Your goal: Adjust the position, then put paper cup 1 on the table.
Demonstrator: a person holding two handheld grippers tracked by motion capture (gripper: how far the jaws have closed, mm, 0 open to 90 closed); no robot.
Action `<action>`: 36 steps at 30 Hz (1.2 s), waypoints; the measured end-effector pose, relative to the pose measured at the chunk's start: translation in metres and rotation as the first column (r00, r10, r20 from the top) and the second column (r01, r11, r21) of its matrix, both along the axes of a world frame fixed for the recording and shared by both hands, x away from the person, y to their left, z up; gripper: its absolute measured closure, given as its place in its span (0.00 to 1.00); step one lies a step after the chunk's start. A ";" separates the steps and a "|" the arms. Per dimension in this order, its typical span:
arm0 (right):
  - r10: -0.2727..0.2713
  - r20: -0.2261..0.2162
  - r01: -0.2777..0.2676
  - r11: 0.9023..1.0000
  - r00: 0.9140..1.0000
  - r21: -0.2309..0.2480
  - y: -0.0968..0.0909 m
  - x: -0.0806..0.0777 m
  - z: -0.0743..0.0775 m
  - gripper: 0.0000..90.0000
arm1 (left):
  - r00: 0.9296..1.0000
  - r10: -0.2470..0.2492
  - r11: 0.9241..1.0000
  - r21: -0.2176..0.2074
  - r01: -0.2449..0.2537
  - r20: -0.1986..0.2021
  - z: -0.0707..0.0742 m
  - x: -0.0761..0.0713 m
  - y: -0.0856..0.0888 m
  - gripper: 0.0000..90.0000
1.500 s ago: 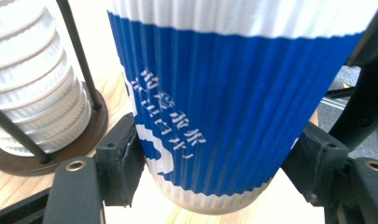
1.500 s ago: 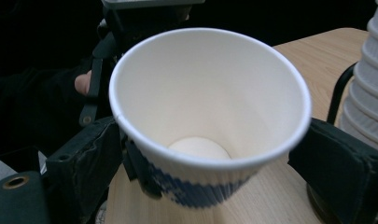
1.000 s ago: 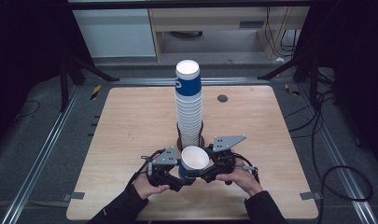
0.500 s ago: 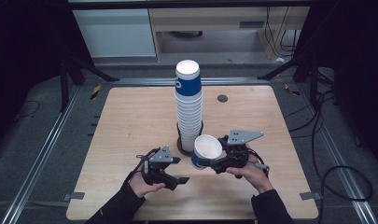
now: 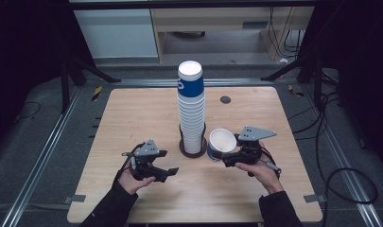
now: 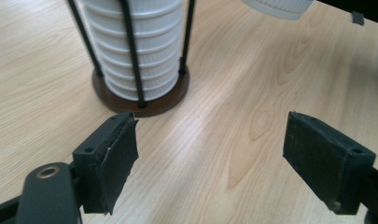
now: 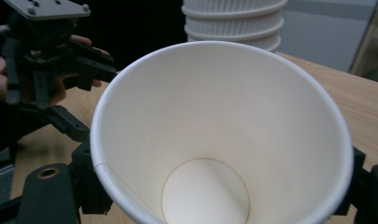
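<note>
Black, spread wide and holding nothing, the left gripper (image 5: 168, 172) hovers low, left and nearer the person than the stack of cups (image 5: 191, 106) in its wire holder (image 5: 193, 149). Right of the stack, the right gripper (image 5: 225, 160) pinches a single cup (image 5: 221, 143), tilted, its mouth facing up towards the person; this hand seems likelier to place it.

We saw a single white paper cup (image 5: 221, 143) with a blue outer wall, empty, tilted with its mouth up and toward nine o'clock, just at three o'clock of the tall stack of white ribbed paper cups (image 5: 191, 111), blue-topped, upright in a dark round wire-post holder (image 5: 193, 146) at mid-table.
</note>
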State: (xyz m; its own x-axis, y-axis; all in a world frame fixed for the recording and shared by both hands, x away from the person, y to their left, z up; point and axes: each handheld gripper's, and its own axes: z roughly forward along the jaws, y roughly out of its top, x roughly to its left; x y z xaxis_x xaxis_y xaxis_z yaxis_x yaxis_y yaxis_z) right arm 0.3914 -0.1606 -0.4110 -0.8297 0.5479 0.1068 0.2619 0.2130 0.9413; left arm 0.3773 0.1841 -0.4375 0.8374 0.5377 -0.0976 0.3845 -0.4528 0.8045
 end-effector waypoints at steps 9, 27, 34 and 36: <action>-0.136 0.029 0.137 0.989 0.990 -0.052 -0.008 0.007 -0.003 0.22 | 0.996 0.090 0.996 -0.024 -0.091 -0.026 0.000 0.011 0.019 0.18; -0.414 0.058 0.418 0.904 0.909 -0.093 -0.051 0.036 -0.002 0.22 | 0.976 0.213 0.977 0.000 -0.213 -0.039 -0.003 0.025 0.040 0.18; -0.484 0.045 0.486 0.870 0.874 -0.083 -0.067 0.056 -0.005 0.22 | 0.972 0.235 0.972 0.005 -0.235 -0.028 -0.003 0.027 0.045 0.18; -0.495 0.047 0.497 0.863 0.868 -0.093 -0.069 0.059 -0.008 0.22 | 0.970 0.240 0.971 0.007 -0.240 -0.026 -0.003 0.027 0.046 0.18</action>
State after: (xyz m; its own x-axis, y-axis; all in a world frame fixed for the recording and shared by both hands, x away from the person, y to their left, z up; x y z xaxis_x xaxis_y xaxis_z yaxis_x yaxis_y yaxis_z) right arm 0.4505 -0.2291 -0.4191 -0.4472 0.8943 0.0159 0.3381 0.1526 0.9287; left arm 0.4044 0.2301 -0.4405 0.6808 0.7233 -0.1157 0.5038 -0.3478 0.7907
